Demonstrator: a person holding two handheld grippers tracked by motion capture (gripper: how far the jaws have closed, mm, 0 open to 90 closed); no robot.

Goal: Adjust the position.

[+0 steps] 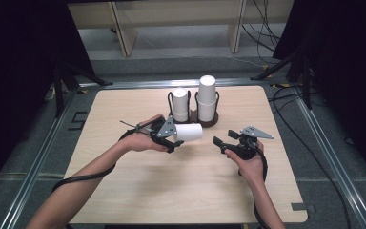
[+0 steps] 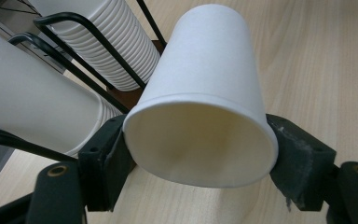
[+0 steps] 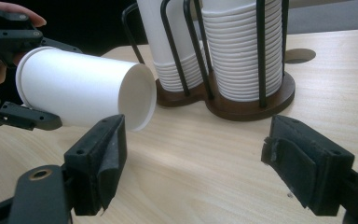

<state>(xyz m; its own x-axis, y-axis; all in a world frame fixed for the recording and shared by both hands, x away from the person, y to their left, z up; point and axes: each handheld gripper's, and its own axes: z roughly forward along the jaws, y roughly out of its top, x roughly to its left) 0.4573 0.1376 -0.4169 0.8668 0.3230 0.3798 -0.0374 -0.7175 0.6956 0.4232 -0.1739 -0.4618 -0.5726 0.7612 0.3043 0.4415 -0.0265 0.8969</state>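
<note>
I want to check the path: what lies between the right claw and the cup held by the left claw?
Bare tabletop in the high view, between right claw and cup.

The paper cup (image 2: 200, 107) is plain white, inside and out, with no print on it. The stacked cups (image 3: 242, 51) are the same white, their rims making a fine pattern of close bands. Their holder has thin black wire uprights (image 3: 260, 51) on a dark brown base (image 3: 242, 108). The table (image 1: 181, 186) is pale wood with a faint straight grain (light beige throughout). Both the left gripper (image 2: 186, 172) and the right gripper (image 3: 193, 161) are matte black, and each carries a grey plate (image 1: 256, 132).
</note>
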